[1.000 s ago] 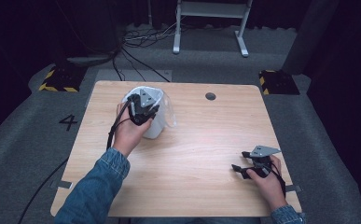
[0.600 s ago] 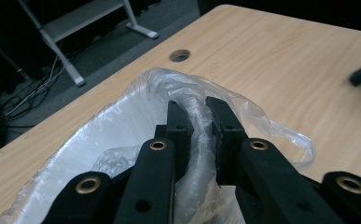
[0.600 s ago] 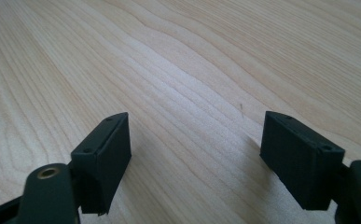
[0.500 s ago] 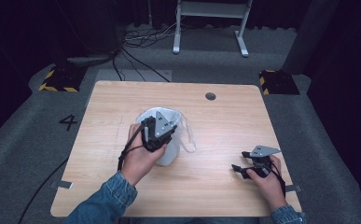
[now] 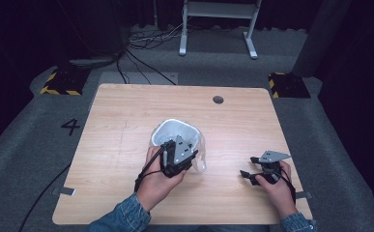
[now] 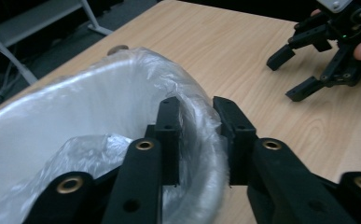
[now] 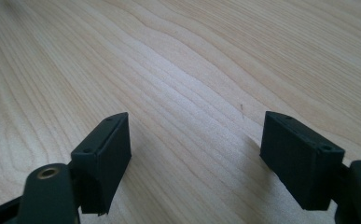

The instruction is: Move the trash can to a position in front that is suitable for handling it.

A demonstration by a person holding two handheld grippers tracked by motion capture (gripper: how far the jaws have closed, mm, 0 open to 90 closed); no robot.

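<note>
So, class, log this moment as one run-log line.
left gripper: astride bin rim, bag liner between jaws, just been opening | right gripper: open, nothing held, over table

Bin (image 6: 75,121) base beyond frame's bottom edge

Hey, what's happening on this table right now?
A person is working a white bin lined with a clear plastic bag. The left gripper straddles its rim, one of its fingers inside and one outside; the jaws have just been opening. The right gripper rests open on the table, holding nothing.
</note>
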